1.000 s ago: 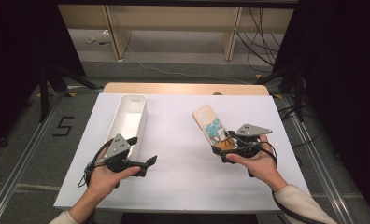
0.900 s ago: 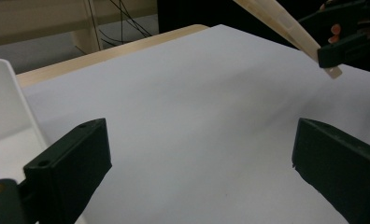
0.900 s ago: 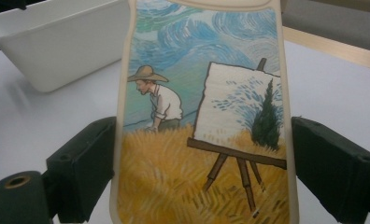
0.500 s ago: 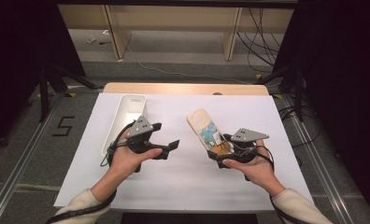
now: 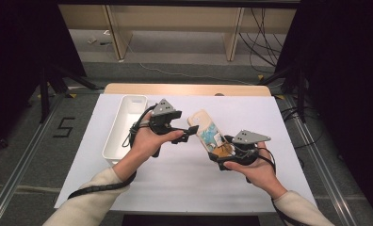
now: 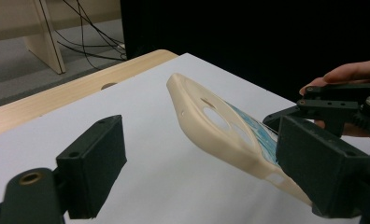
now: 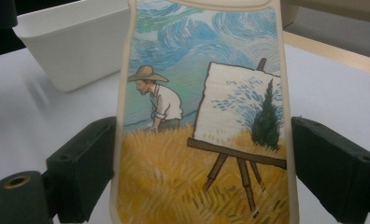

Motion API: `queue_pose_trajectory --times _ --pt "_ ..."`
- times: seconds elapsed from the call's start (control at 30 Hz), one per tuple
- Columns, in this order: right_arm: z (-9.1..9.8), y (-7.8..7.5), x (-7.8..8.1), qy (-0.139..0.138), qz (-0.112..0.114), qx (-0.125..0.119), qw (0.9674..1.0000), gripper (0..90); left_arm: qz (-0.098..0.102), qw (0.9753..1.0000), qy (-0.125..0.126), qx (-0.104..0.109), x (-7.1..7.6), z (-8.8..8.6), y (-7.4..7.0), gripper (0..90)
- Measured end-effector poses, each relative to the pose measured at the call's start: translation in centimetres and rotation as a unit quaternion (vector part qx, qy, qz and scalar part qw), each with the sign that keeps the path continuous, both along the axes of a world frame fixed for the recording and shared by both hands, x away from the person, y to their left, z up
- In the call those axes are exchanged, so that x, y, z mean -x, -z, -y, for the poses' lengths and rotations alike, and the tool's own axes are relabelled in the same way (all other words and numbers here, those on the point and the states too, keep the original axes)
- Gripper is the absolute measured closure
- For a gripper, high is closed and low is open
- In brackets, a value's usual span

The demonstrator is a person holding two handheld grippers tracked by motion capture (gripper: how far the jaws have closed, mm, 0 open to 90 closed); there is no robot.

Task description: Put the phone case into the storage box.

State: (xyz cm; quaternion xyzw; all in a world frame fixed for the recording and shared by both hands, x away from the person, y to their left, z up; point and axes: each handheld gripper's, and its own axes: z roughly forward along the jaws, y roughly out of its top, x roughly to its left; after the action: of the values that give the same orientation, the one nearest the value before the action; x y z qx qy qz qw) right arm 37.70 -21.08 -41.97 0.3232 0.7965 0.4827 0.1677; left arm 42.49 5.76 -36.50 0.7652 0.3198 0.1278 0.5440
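Observation:
A cream phone case (image 5: 204, 130) with a painted scene of a man in a straw hat at an easel is held off the white table sheet (image 5: 175, 188), tilted. My right gripper (image 5: 223, 151) is shut on its lower end; in the right gripper view the case (image 7: 202, 93) fills the gap and both jaws of the right gripper (image 7: 202, 168) touch its edges. My left gripper (image 5: 186, 134) hovers just left of the case's upper end. Its jaws have just been closing but stand apart. In the left gripper view the case (image 6: 206, 119) runs past the right jaw of the left gripper (image 6: 199, 170), unpinched.
A long white tray (image 5: 123, 123) stands on the left of the sheet, behind my left hand; it is also at the upper left of the right gripper view as the tray (image 7: 75, 44). The wooden table edge (image 5: 184, 89) lies beyond the sheet. Cables trail on the floor behind.
My left hand has lifted from the front of the tray and moved right, up to the case, its jaws narrowing a little. The right hand with the case has stayed about where it was.

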Motion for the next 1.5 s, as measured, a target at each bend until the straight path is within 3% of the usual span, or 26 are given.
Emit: queue_pose_trajectory --times 0.13,0.57,0.77,1.17,1.5 --pt "0.0 0.0 0.0 -0.002 0.001 0.0 1.0 11.9 -0.011 0.9999 0.001 0.009 -0.7 0.6 0.0 16.0" --pt "-0.1 0.0 0.0 -0.001 0.003 0.001 1.0 11.9 -0.023 0.9997 -0.005 -0.005 -2.3 2.2 -0.2 20.3" --pt "-0.1 0.0 0.0 -0.001 0.006 0.003 1.0 11.9 -0.037 0.9993 -0.001 -0.001 -2.9 2.8 0.0 23.5" --pt "-0.2 -0.1 0.0 0.0 0.012 0.004 0.9999 11.8 -0.049 0.9988 0.002 -0.007 -3.3 3.6 0.2 34.4" --pt "-0.2 -0.1 0.0 0.002 0.018 0.006 0.9998 11.8 -0.07 0.9976 0.004 0.005 -3.5 3.8 0.5 43.2"
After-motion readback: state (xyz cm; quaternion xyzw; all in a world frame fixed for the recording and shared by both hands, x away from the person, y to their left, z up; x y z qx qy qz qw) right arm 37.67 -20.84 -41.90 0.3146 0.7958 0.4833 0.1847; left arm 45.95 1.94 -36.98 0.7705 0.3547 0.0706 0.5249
